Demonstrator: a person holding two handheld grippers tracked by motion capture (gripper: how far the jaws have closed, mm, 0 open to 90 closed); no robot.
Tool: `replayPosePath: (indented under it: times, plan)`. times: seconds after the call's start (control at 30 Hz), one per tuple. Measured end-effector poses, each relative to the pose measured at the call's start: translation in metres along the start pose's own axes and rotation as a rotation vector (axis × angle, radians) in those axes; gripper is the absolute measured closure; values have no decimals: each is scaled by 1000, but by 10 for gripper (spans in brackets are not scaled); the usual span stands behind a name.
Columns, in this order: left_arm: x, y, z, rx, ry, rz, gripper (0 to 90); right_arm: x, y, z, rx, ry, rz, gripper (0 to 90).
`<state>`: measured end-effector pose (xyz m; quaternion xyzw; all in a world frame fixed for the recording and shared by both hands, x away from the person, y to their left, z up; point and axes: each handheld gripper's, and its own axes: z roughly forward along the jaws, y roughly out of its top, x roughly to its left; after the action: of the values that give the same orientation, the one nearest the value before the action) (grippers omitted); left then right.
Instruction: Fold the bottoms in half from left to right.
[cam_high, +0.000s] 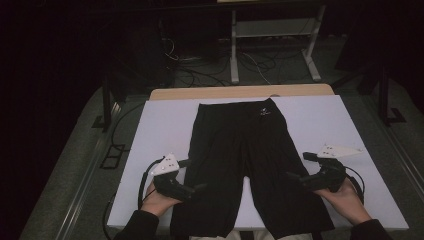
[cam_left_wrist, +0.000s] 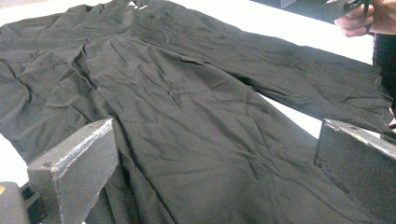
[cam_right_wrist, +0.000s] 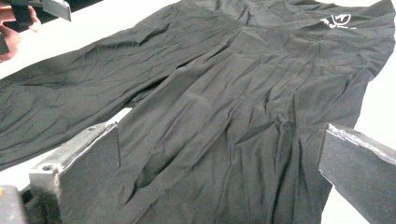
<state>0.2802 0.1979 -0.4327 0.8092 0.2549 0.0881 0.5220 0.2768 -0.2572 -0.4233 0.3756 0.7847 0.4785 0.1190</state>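
Note:
A pair of black shorts (cam_high: 250, 150) lies flat on the white table top (cam_high: 320, 120), waistband at the far side, both legs pointing toward the person. A small white logo (cam_high: 263, 112) marks the waistband. My left gripper (cam_high: 195, 175) is open at the outer edge of the left leg, jaws turned toward the cloth. Open too, my right gripper (cam_high: 300, 166) is at the outer edge of the right leg. In the left gripper view the wrinkled shorts (cam_left_wrist: 187, 93) spread beyond the open left gripper (cam_left_wrist: 215, 154). The right gripper view shows the shorts (cam_right_wrist: 224, 84), the logo (cam_right_wrist: 338, 19) and the open right gripper (cam_right_wrist: 219, 154).
A wooden strip (cam_high: 240, 92) borders the table's far edge. Beyond it a white metal frame (cam_high: 272, 30) stands on the dark floor among loose cables (cam_high: 200, 70). White table surface lies bare on both sides of the shorts. The person's hands (cam_high: 345, 200) hold the grippers near the front edge.

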Motion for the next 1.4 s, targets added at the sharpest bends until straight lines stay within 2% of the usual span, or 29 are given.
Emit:
replayPosePath:
  times: [0.47, 0.87, 1.4]
  plan:
    - [-1, 0, 0, 4, -1, 0, 0, 1, 28, 10, 29, 8, -6, 0]
    - [-1, 0, 0, 4, -4, 1, 0, 9, 52, 24, 36, 29, -39, 0]
    - [-1, 0, 0, 5, -4, 1, 0, 15, 68, 35, 37, 44, -72, 0]
